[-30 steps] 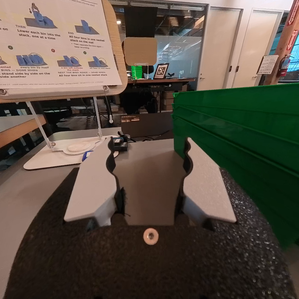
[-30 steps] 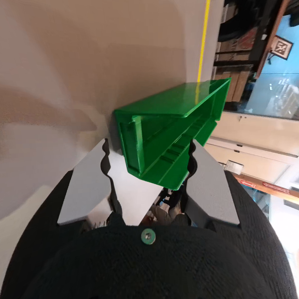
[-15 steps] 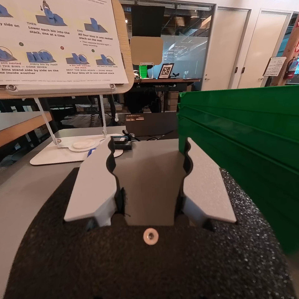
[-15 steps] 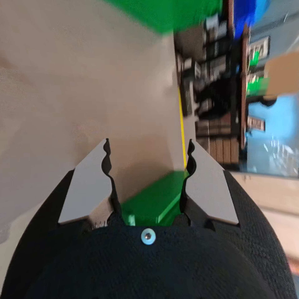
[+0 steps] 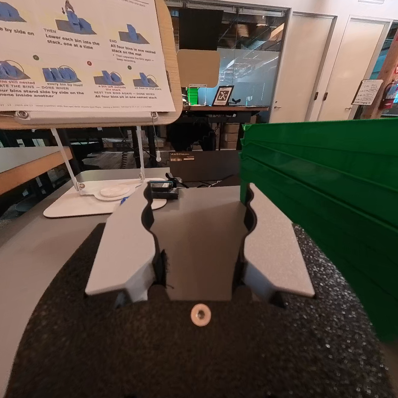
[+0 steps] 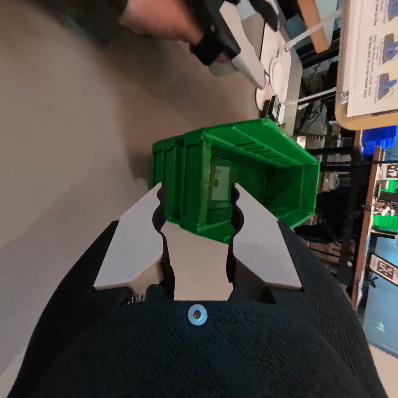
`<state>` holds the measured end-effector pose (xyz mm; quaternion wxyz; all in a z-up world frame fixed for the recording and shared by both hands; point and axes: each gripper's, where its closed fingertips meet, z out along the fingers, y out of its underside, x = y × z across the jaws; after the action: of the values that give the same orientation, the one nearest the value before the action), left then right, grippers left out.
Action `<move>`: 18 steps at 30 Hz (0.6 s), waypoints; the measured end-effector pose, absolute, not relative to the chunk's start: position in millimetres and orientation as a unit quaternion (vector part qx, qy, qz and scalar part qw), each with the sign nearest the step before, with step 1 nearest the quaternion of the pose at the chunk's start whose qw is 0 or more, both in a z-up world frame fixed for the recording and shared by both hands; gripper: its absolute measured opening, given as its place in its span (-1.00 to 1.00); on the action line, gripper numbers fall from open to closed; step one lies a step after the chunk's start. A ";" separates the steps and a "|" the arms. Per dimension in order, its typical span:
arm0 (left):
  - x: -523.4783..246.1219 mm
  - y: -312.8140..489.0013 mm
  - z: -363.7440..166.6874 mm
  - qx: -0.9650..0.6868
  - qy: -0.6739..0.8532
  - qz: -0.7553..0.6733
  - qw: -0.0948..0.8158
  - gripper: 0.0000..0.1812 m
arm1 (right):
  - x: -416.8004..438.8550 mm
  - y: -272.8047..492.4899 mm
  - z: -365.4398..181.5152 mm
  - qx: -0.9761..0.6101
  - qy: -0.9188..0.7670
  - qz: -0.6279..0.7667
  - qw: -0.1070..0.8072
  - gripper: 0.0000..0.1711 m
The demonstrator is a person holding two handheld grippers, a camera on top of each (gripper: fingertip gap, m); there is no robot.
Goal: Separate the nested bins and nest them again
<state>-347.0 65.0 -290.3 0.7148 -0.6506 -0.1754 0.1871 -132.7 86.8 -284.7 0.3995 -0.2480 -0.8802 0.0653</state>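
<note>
A stack of nested green bins (image 5: 323, 183) stands on the grey table at the right of the left wrist view. My left gripper (image 5: 198, 193) is open and empty just left of it, low over the table. In the right wrist view, which is rolled sideways, the same stack (image 6: 247, 155) lies straight ahead and three nested rims show. My right gripper (image 6: 198, 187) is open and empty, its tips at the stack's near end. The left gripper (image 6: 247, 64), held in a hand (image 6: 163, 23), shows beyond the stack.
An instruction sheet on a stand (image 5: 81, 53) with a white base (image 5: 90, 202) stands at the back left. A small black device (image 5: 163, 190) and a black box (image 5: 204, 165) lie behind my left gripper. The sheet also shows in the right wrist view (image 6: 374, 53).
My right gripper has swung away from a single green bin on the table and now faces the nested stack. My left gripper has edged slightly forward and stays open.
</note>
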 end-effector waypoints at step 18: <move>-348.8 64.0 -288.2 -0.647 -0.179 0.185 0.718 -0.08 | -138.3 76.1 -302.7 -0.286 -0.898 0.091 0.322 -0.45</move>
<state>-348.8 64.0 -288.2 0.7177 -0.6472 -0.1787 0.1847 -138.3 76.1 -302.7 0.3217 -0.2856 -0.8981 0.0913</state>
